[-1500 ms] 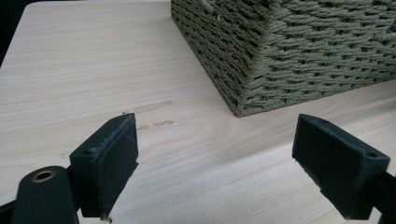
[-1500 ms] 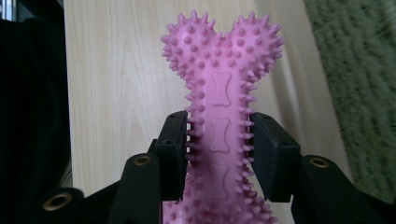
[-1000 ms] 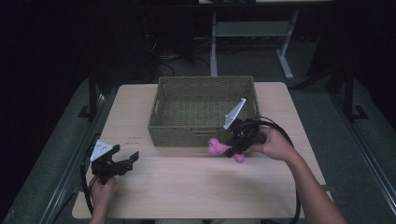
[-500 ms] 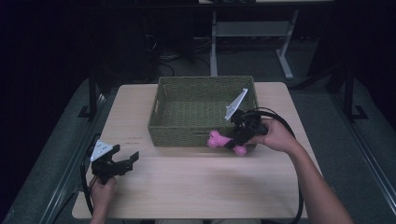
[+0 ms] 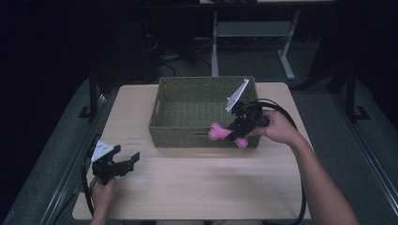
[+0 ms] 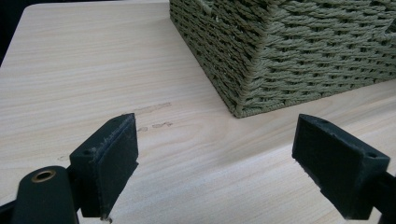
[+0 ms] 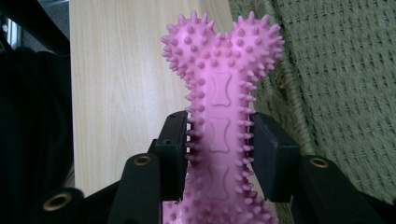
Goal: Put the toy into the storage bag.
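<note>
Wicker basket of green weave stands at the table's far middle, its floor bare as far as the high view shows; right gripper clamps the shaft of a pink spiked bone-shaped chew toy, held at the basket's near rim toward its right corner; a second ago the toy sat lower, beside the front wall; left gripper rests by the near left edge, unmoved, jaws spread on nothing.
</note>
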### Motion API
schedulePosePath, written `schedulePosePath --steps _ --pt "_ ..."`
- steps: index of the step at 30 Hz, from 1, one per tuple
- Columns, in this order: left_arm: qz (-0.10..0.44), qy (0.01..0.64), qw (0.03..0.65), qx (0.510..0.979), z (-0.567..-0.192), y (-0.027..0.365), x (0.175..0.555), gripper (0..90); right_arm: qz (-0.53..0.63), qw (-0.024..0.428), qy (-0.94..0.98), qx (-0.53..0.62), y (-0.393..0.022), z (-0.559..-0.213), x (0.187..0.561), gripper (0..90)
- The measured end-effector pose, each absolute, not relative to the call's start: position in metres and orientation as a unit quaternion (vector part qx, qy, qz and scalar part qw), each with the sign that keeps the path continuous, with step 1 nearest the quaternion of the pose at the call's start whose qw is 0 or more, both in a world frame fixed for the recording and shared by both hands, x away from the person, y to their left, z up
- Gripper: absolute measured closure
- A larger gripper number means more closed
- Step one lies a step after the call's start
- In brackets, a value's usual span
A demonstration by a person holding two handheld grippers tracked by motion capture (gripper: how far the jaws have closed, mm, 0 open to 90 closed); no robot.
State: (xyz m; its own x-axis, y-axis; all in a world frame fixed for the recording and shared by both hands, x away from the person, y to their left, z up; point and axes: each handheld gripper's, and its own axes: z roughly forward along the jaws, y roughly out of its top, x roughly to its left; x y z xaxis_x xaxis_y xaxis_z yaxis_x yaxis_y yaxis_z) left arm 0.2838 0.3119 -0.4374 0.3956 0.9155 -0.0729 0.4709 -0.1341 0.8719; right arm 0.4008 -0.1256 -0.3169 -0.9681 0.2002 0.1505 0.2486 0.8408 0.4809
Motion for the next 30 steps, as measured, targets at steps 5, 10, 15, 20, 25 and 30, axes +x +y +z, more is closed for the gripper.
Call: schedulePosePath --steps 5,10,15,20,25,30 --pt "0.252 0.49 0.441 0.709 -0.437 0.312 0.284 13.9 -0.255 0.046 -0.959 -0.117 -0.126 -0.313 0.405 57.9" --pt "0.252 0.489 0.44 0.709 -0.438 0.312 0.284 13.9 -0.255 0.045 -0.959 -0.119 -0.126 -0.309 0.414 57.9" --pt "0.252 0.489 0.44 0.709 -0.438 0.312 0.284 13.9 -0.255 0.047 -0.958 -0.124 -0.125 -0.306 0.422 57.9" --pt "0.252 0.489 0.441 0.709 -0.438 0.312 0.284 13.9 -0.254 0.045 -0.958 -0.127 -0.123 -0.301 0.429 57.9" --pt "0.252 0.487 0.443 0.71 -0.438 0.311 0.284 13.9 -0.25 0.043 -0.959 -0.126 -0.119 -0.297 0.437 57.9" --pt "0.253 0.487 0.442 0.71 -0.438 0.311 0.284 13.9 -0.249 0.043 -0.959 -0.128 -0.118 -0.294 0.444 58.0"
